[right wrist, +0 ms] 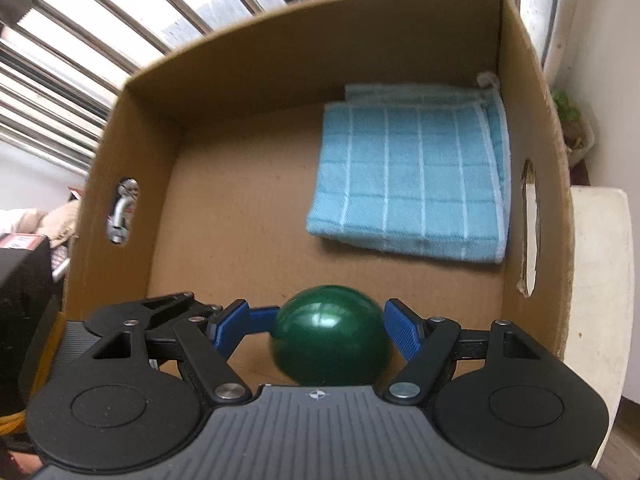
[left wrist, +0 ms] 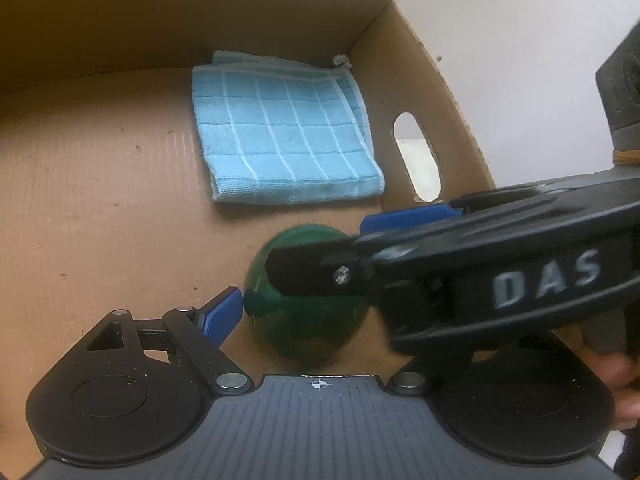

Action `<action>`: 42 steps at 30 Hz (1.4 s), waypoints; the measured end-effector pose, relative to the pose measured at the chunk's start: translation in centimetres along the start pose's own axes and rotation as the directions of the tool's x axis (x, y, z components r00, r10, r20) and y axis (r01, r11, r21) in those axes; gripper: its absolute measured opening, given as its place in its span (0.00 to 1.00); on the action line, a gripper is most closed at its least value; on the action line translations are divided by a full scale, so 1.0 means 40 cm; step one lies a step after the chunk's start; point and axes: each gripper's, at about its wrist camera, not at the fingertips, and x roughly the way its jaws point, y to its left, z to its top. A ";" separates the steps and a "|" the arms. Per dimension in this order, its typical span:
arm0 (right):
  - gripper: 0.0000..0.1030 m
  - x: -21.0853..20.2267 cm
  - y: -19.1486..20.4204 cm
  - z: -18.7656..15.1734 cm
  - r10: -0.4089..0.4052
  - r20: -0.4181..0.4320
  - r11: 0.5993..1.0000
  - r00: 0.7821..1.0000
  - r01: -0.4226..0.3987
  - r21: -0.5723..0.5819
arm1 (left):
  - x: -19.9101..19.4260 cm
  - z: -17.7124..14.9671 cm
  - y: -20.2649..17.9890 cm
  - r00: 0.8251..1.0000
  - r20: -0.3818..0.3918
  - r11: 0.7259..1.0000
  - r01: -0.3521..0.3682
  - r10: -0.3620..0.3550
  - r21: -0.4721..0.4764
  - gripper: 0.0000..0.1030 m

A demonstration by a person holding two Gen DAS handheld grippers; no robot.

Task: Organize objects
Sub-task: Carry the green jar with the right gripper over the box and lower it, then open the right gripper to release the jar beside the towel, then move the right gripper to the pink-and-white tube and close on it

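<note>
You are working both grippers down inside a cardboard box [right wrist: 280, 80], the largest thing here; its walls are rising ahead of your fingers and on both sides. An oval handle hole [right wrist: 530, 232] is piercing the wall to the right of your right gripper [right wrist: 320, 326], and a second hole [right wrist: 122, 212] is piercing the wall to its left.

Ahead of that gripper and off to its right, a folded blue cloth [right wrist: 412, 176] is lying flat on the box floor, tucked into the far right corner and well apart from your fingers.

The green ball [right wrist: 330, 334] is sitting on the floor right between your right gripper's blue pads [right wrist: 402, 330]. The jaws are standing wide; a sliver of gap is showing on the right side, and the left pad is sitting just beside the ball, so you are bracketing it, not squeezing it.

From the left wrist, your right gripper [left wrist: 360, 248] is crossing in from the right and covering much of the ball [left wrist: 280, 320]. It is also hiding your left gripper's right finger. Your left gripper [left wrist: 304, 312] is spread wide too, its one visible pad [left wrist: 222, 314] just beside the ball's left edge; whether it is touching, you cannot tell.

Only the right wrist view is showing the barred window [right wrist: 120, 40] beyond the far wall, clutter through the left hole, and a white surface [right wrist: 600, 280] outside the right wall. Only the left wrist view is showing your hand [left wrist: 620, 392] on the right gripper.
</note>
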 end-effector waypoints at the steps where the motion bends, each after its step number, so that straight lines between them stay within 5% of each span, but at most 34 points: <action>1: 0.75 -0.005 0.003 0.000 0.004 0.011 1.000 1.000 -0.004 -0.001 | -0.007 -0.003 0.000 1.000 0.002 1.000 -0.002 0.002 0.001 0.83; 13: 0.56 0.015 0.006 0.012 0.068 0.052 0.998 0.996 -0.068 0.012 | -0.021 0.005 0.015 1.000 0.018 1.000 0.011 -0.011 -0.015 0.86; 34: 0.55 0.001 0.008 -0.007 -0.052 0.029 0.998 0.998 0.053 -0.027 | 0.007 -0.004 -0.016 0.996 0.007 0.996 0.084 -0.084 -0.006 0.89; 42: 0.58 -0.121 0.022 -0.083 0.048 0.194 0.999 0.980 -0.045 -0.020 | -0.093 -0.057 -0.056 0.993 0.096 0.998 0.067 -0.069 0.022 0.90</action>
